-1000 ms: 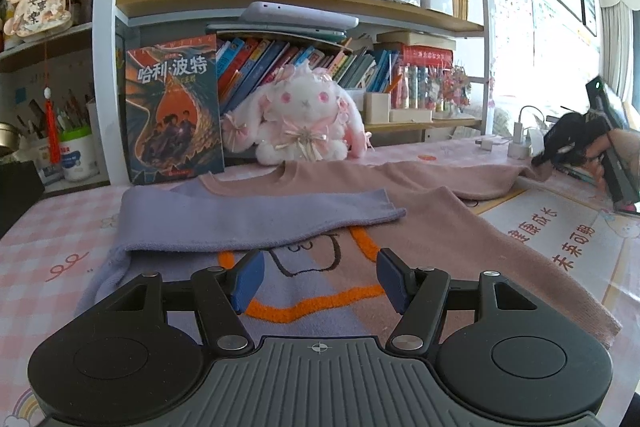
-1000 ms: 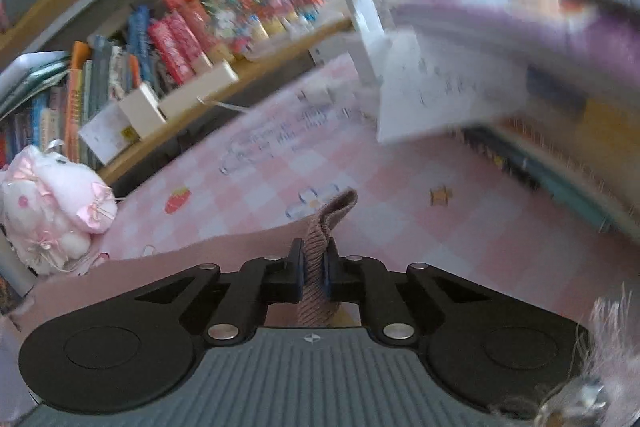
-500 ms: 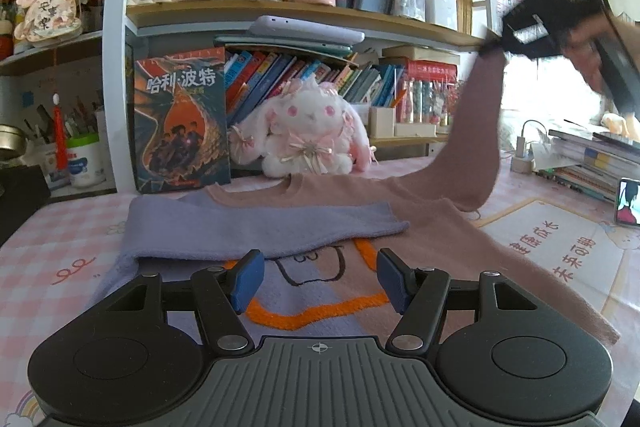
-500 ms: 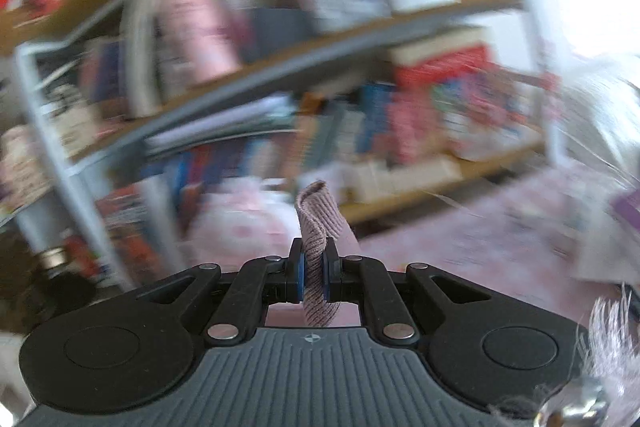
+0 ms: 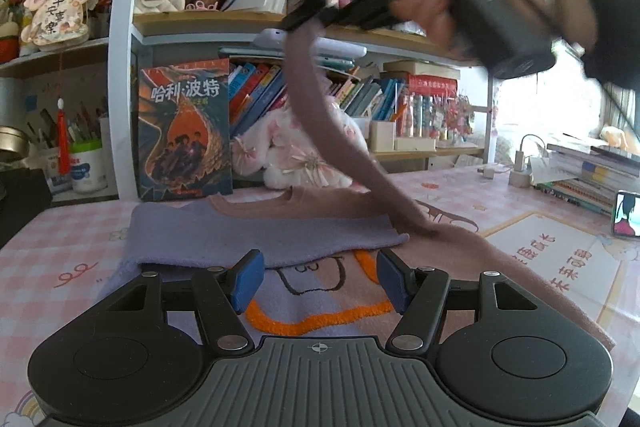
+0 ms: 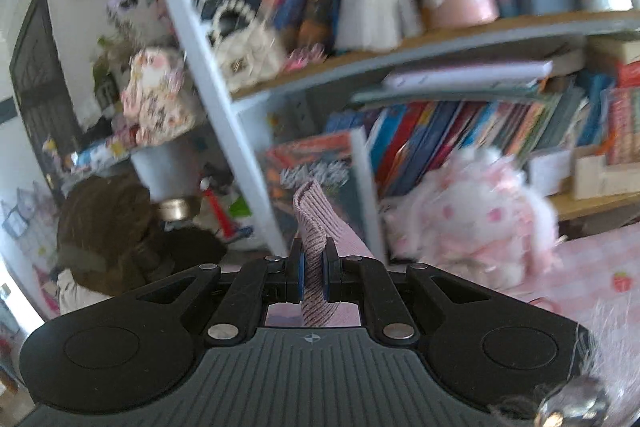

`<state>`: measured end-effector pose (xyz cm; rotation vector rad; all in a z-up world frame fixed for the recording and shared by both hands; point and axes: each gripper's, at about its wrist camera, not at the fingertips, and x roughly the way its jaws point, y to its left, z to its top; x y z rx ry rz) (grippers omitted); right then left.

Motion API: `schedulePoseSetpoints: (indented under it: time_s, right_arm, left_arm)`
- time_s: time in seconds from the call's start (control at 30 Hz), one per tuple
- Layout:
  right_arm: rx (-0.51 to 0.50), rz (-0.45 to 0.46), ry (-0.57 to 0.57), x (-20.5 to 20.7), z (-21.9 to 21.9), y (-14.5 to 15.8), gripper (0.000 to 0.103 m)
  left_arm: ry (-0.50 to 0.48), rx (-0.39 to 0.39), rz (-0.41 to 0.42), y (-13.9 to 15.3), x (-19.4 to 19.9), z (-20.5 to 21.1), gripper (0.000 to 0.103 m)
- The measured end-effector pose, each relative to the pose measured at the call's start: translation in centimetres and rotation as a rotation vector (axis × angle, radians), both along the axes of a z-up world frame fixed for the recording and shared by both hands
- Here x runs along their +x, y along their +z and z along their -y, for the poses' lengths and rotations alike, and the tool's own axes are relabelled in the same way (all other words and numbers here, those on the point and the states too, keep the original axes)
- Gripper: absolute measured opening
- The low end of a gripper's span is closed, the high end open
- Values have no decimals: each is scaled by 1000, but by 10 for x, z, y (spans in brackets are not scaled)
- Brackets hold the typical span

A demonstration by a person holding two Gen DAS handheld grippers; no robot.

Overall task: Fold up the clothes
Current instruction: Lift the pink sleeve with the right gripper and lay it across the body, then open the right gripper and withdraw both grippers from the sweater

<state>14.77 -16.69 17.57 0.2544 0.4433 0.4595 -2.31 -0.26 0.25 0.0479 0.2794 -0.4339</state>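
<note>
The right tool [image 6: 313,273] pinches the pink sleeve [image 5: 320,115], lifted above the sweater [image 5: 304,287]; the left tool [image 5: 318,281] hovers spread over it on the counter [image 5: 60,247].

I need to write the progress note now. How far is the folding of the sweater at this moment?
Done: the purple sleeve already lies folded across the sweater on the table. In hand: the right gripper is shut on the cuff of the pink sleeve, raised above the sweater. The left gripper is open, holding nothing. Left: laying the pink sleeve across and folding the body, which is still flat.
</note>
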Motion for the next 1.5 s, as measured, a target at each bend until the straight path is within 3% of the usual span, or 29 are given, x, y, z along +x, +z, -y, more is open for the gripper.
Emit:
schedulePoseSetpoints:
  time_s: [0.13,0.33,0.47,0.73,0.9,1.13,1.37,1.5]
  right_arm:
    - [-55,-43,15,15,-29,-26,8]
    - [-31,-156,26,31,-35,-63,9]
    - [6,-149,61,23,-32,-66,39]
    - [-47,-126,88,-5,-10,-66,40]
    - [-108,-153,51,-43,13,-87,41]
    - [-134,-110,-11,-127,49,-115,45]
    - [-151,-96,-81,-204,86,-139,45]
    - [-151,-79,-105,-230,97,-144,45]
  left_arm:
    - [-8,6,5,0,-1,1,65]
    - [-17,21,9,0,-2,3,65]
    - [-10,10,-3,0,0,1,66]
    - [5,22,-12,-1,1,1,66]
    - [31,52,-12,0,1,5,66]
    - [128,83,-5,2,-13,2,66]
    - [161,193,4,0,-70,-6,66]
    - [184,194,10,4,-100,-12,66]
